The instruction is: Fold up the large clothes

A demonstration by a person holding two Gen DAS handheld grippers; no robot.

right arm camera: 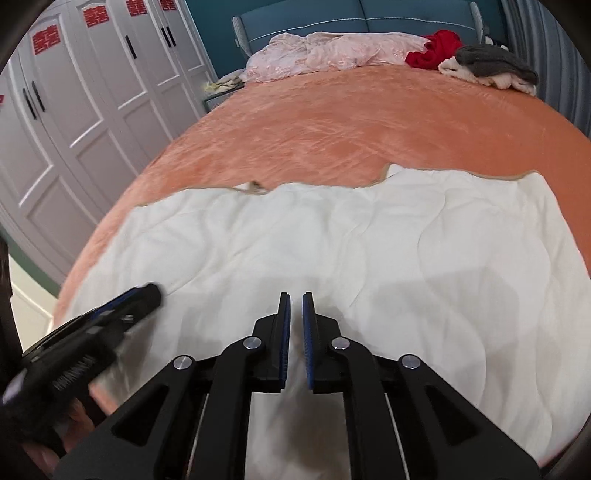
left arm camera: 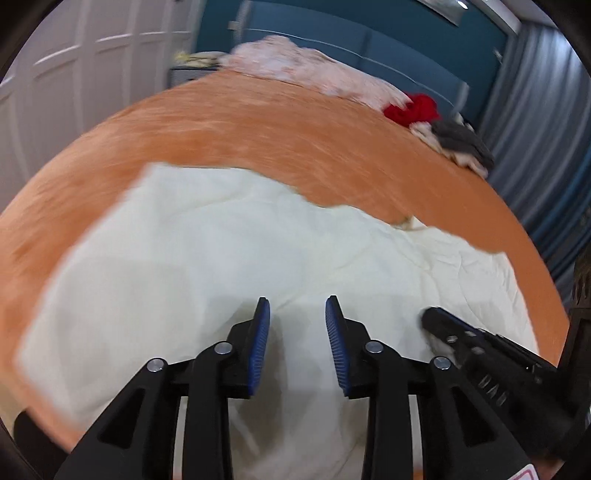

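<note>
Fingers of my left gripper [left arm camera: 297, 306] stand apart with nothing between the blue ribbed pads; those of my right gripper [right arm camera: 296, 301] sit nearly together, a thin gap showing, no cloth pinched. Both hover over the near part of the large cream-white quilted garment [right arm camera: 332, 251], spread flat across the orange plush bedspread [right arm camera: 332, 125]. Farther off, by the teal padded headboard [right arm camera: 314, 14], lie a crumpled pink floral quilt [right arm camera: 332, 51], a red garment [right arm camera: 436, 48] and a grey knit [right arm camera: 495, 61].
</note>
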